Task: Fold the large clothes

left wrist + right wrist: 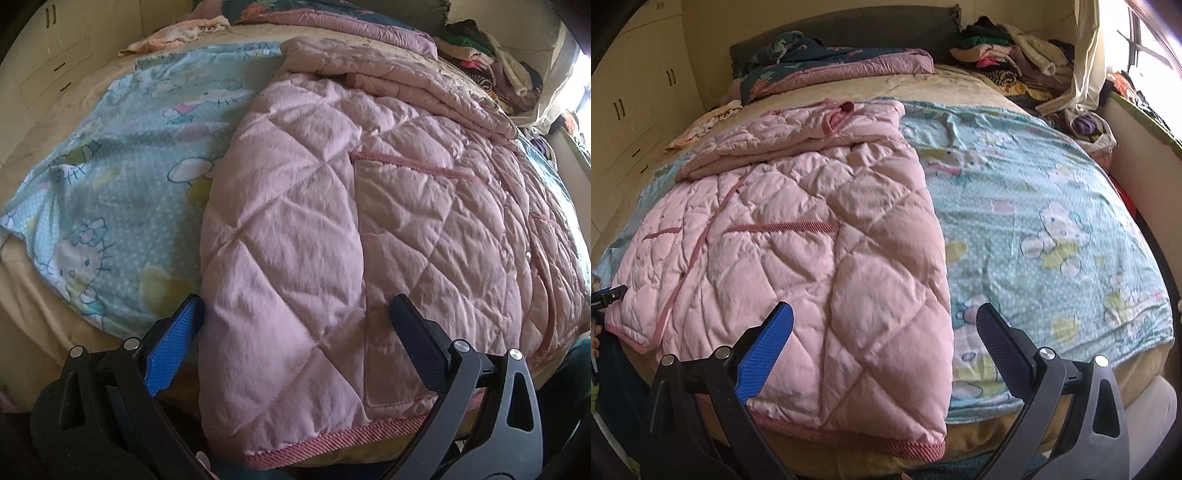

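A pink quilted jacket [351, 206] lies flat on the bed, front side up, with its sleeves folded across the top. Its ribbed hem hangs at the bed's near edge. My left gripper [295, 314] is open, its fingers straddling the jacket's lower left corner just above the hem. In the right wrist view the jacket [798, 240] fills the left half. My right gripper [884, 321] is open over the jacket's lower right corner, its left finger above the jacket and its right finger above the sheet. The left gripper's tip [607, 295] shows at the far left edge.
A light blue cartoon-print sheet [1052, 229] covers the bed. A folded pink and dark quilt [842, 62] lies by the headboard. A pile of clothes [1015, 51] sits at the far right corner. Cream cupboards [635, 92] stand on the left, a window on the right.
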